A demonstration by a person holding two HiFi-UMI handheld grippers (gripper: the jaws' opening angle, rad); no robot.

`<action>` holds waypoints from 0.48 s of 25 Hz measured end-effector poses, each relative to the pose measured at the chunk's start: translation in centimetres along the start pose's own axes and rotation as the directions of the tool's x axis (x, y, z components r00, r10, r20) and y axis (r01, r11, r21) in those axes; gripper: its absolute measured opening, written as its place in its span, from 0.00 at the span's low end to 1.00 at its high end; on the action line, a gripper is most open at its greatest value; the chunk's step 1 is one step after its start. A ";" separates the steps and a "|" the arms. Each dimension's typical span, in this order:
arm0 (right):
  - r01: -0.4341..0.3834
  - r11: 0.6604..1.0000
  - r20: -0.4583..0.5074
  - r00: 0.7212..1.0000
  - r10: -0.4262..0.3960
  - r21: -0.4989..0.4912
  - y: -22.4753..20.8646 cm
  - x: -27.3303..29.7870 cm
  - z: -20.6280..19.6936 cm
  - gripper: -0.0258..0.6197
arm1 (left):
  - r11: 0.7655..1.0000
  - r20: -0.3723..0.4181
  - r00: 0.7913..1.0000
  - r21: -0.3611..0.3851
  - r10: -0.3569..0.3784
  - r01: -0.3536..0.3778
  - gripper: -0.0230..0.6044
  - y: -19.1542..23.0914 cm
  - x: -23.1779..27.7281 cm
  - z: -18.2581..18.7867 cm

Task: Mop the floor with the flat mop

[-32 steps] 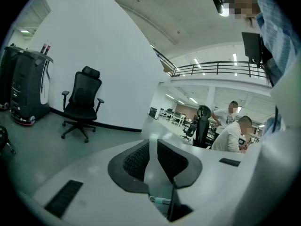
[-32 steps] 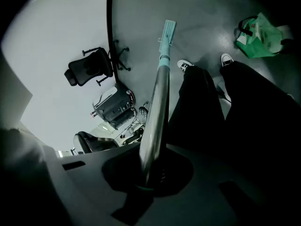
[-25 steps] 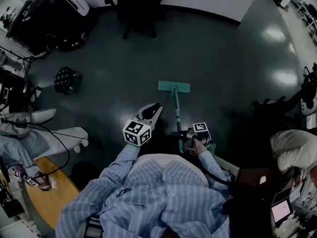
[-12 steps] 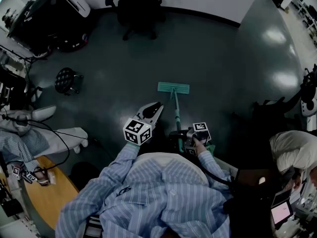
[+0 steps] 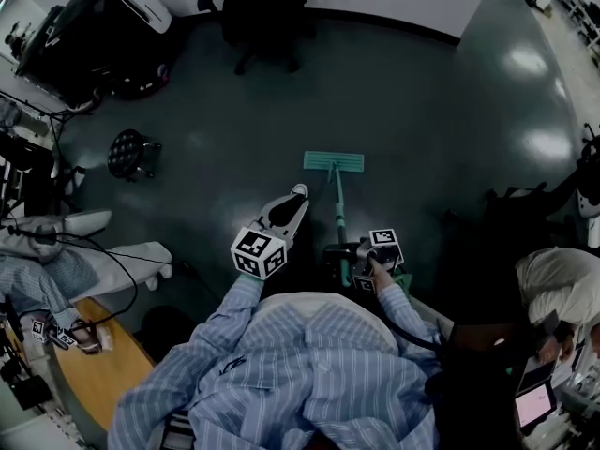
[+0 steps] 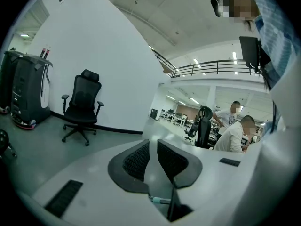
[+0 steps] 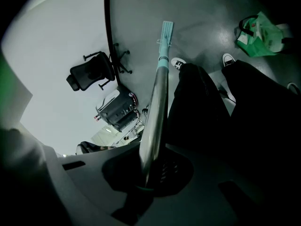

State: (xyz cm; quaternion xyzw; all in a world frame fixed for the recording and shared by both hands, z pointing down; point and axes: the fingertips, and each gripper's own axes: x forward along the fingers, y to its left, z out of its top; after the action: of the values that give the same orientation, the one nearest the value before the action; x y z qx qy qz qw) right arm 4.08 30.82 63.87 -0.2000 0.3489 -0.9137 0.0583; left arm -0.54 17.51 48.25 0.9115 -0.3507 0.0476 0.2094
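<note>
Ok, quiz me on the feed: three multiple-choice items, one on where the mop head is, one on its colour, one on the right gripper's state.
1. Where is the mop head?
A. flat on the floor ahead of the person
B. hung on a hook
C. in a bucket

2. What colour is it?
A. red
B. teal
C. yellow

3. The right gripper is:
A. open and empty
B. shut on the mop handle
C. shut on a cloth

Answers:
1 A, the head view shows it lying flat on the dark floor.
2 B, the pad looks teal in both views.
3 B, the right gripper view shows the handle clamped between its jaws.
</note>
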 end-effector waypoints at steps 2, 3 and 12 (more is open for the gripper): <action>-0.020 1.000 0.000 1.000 0.020 -0.001 1.0 0.3 0.6 0.09 | 1.000 0.002 1.000 -0.011 0.006 -0.006 0.12 1.1 0.6 0.4; -0.022 1.000 0.001 1.000 0.022 -0.005 1.5 0.6 1.0 0.09 | 1.000 0.001 1.000 -0.015 0.006 -0.006 0.12 1.8 1.0 0.6; -0.007 1.000 0.028 1.000 0.008 -0.020 8.1 4.2 7.1 0.09 | 0.998 -0.035 0.999 -0.060 -0.023 0.021 0.12 11.2 8.6 3.7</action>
State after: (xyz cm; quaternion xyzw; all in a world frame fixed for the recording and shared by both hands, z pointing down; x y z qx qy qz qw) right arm 2.90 19.39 64.69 -0.2120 0.3578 -0.9071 0.0646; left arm -1.74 3.20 50.83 0.9077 -0.3382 0.0511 0.2432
